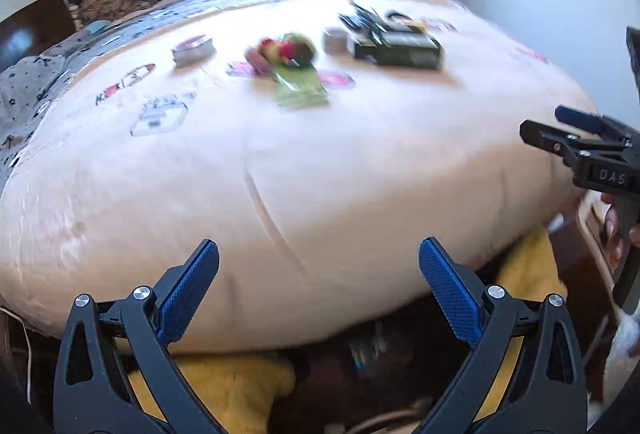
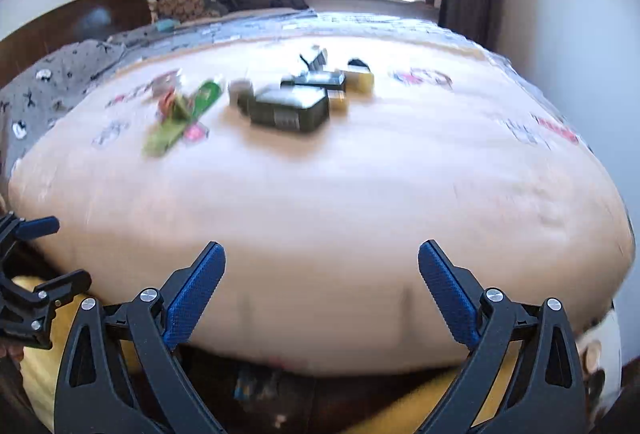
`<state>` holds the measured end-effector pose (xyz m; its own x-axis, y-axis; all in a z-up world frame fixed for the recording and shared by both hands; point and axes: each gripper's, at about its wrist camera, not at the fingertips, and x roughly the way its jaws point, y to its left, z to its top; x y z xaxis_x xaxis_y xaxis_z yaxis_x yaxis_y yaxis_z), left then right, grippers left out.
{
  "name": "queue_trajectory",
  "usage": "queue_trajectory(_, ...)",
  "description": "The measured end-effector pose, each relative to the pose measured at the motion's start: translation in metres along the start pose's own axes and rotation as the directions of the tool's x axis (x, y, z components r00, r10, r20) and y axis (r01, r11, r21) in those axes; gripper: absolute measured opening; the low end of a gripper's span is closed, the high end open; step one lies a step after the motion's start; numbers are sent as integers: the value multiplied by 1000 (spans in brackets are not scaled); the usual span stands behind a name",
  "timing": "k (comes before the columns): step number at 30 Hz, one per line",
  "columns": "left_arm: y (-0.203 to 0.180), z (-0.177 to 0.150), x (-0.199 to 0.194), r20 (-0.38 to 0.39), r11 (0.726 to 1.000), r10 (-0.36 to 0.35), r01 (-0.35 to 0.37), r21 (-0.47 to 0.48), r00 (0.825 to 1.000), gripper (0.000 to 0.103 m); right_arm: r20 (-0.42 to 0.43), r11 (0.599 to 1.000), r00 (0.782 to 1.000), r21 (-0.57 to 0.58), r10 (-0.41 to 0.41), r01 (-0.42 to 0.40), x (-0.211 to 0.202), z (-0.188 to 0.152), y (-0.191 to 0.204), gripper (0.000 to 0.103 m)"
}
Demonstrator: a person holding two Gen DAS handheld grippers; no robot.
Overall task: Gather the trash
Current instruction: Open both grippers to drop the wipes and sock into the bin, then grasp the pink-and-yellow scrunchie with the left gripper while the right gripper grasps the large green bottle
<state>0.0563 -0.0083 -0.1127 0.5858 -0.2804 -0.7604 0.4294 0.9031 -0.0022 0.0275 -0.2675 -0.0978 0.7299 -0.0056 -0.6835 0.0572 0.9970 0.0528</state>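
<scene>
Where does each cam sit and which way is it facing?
Left wrist: on the left hand-held gripper, facing across the bed toward the window; right hand-held gripper and fingers at its right edge.
Right wrist: on the right hand-held gripper, same heading; left gripper at its left edge.
Shared: dark box, green wrapper.
</scene>
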Motion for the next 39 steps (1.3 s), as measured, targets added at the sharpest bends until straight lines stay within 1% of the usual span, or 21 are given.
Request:
queue_trajectory(2, 9, 19, 3, 7, 1000, 6, -5, -30, 1000, 95, -10, 1000, 1000, -2, 17, -17, 15, 22, 2, 97)
queue_trajectory(3, 13, 26, 7, 10, 999, 10, -10, -36, 1000, 95, -27, 1000, 1000, -9, 2, -2, 27, 29, 2, 97)
queue_trajectory(4, 16, 33, 12, 11, 999, 22, -22, -41, 1000, 95, -37, 1000, 999, -16, -11, 11, 31, 36, 6, 97)
queue_trajectory(6, 17, 47, 24, 21, 999, 30, -29, -45, 999, 95, -31, 1000, 1000, -24, -1, 0, 42, 49, 9, 97)
queue_trajectory(9, 29, 66, 35, 43, 997, 43, -40, -73, 998, 95, -14, 1000, 1000, -32, -2, 1, 53, 62, 12, 97)
queue_trajectory(11, 37, 83, 43, 63, 995, 40, -34, -98, 997, 95, -2, 999, 1000, -45, 4, -4, 62, 67, 18, 97)
queue_trajectory(14, 45, 107, 54, 73, 992, 36, -27, -120, 997, 95, 6, 997, 1000, -71, 0, 0, 75, 80, 24, 97)
queue_trajectory(16, 48, 120, 62, 66, 991, 28, -19, -130, 997, 95, -7, 996, 1000, -85, 0, 0, 88, 91, 28, 97)
queue_trajectory(20, 49, 140, 77, 56, 991, 48, -41, -123, 997, 94, -39, 995, 999, -103, 1, -5, 109, 102, 32, 97)
queue_trajectory(23, 47, 149, 88, 42, 993, 57, -53, -105, 997, 94, -64, 994, 997, -105, 34, -41, 121, 105, 35, 95)
queue_trajectory(26, 46, 155, 100, 33, 994, 49, -45, -104, 998, 95, -68, 992, 997, -117, 48, -55, 125, 106, 41, 84)
queue_trajectory(27, 47, 158, 103, 33, 993, 41, -37, -108, 999, 94, -60, 991, 997, -122, 41, -48, 123, 105, 43, 84)
queue_trajectory(29, 46, 161, 106, 34, 994, 33, -29, -109, 999, 90, -54, 991, 997, -124, 50, -56, 122, 104, 45, 84)
queue_trajectory(32, 43, 166, 111, 21, 995, -1, 3, -101, 1000, 79, -48, 991, 997, -112, 64, -69, 118, 102, 44, 83)
queue_trajectory(33, 42, 167, 114, 6, 995, -15, 15, -99, 1000, 74, -47, 992, 997, -106, 68, -73, 115, 100, 43, 83)
queue_trajectory(34, 40, 167, 118, -16, 995, -17, 15, -94, 1000, 72, -47, 992, 996, -98, 74, -79, 114, 99, 42, 83)
queue_trajectory(35, 39, 168, 123, -34, 996, -19, 16, -88, 999, 72, -51, 992, 996, -92, 79, -83, 113, 97, 40, 83)
queue_trajectory(36, 37, 167, 126, -43, 996, -23, 20, -86, 999, 73, -55, 992, 995, -86, 82, -87, 111, 95, 38, 83)
queue_trajectory(38, 35, 164, 132, -53, 997, -21, 17, -80, 998, 72, -50, 993, 995, -82, 85, -89, 105, 90, 34, 83)
queue_trajectory(39, 34, 163, 133, -44, 997, -18, 14, -77, 999, 66, -46, 993, 995, -79, 83, -87, 101, 86, 32, 83)
